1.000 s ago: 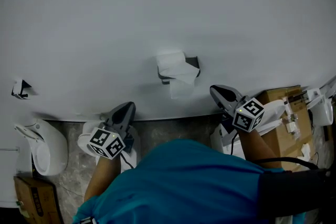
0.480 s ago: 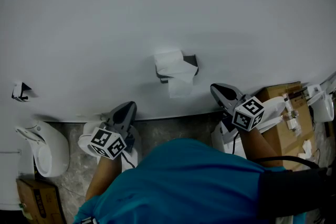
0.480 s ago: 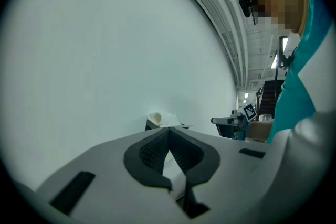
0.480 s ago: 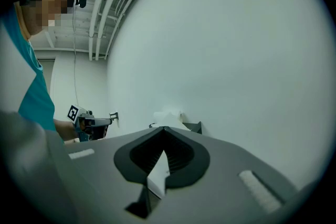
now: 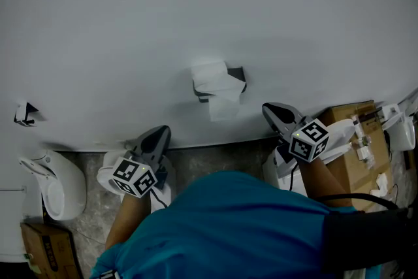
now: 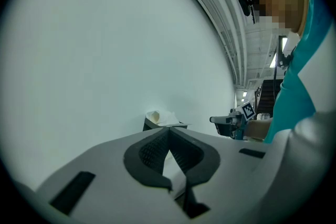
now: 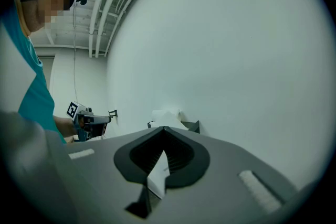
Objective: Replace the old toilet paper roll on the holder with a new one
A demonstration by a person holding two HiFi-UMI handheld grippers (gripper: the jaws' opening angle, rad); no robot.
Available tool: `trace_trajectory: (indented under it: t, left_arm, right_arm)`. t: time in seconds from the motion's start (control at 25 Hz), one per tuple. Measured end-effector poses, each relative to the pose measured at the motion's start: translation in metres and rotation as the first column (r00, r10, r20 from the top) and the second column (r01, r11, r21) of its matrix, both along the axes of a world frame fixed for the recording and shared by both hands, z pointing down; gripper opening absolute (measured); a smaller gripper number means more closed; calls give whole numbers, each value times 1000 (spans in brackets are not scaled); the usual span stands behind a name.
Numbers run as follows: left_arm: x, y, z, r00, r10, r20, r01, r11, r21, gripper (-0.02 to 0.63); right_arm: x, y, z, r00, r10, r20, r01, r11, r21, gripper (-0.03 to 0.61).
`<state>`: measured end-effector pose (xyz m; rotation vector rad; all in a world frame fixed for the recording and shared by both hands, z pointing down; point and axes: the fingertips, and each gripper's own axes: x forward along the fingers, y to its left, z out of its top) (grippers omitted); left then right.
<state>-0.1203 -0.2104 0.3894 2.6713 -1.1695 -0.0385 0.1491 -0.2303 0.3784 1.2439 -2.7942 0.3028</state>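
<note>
Toilet paper roll [image 5: 212,80] sits on holder [image 5: 239,74], cardboard box [image 5: 343,119] nearby; left claw [image 5: 160,131], right claw [image 5: 267,108] closed, empty.

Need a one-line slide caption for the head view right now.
Left gripper and right gripper, both shut, point at the holder with a toilet paper roll on it.

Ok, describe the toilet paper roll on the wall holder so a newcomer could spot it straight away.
Start from the wide pale wall that fills most of the head view. Near its middle a dark holder sticks out, carrying the white toilet paper roll. A loose sheet hangs from it; the small bracket far left carries no roll.
</note>
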Motion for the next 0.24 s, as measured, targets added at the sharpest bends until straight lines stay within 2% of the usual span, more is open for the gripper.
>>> trace_trajectory:
  t: [0.24]
  left_arm:
    - [1,-1,1,1000,6,2,-6,1000,-4,8]
  right_arm:
    - [0,-1,1,1000,-1,-9,1,1000,1,0]
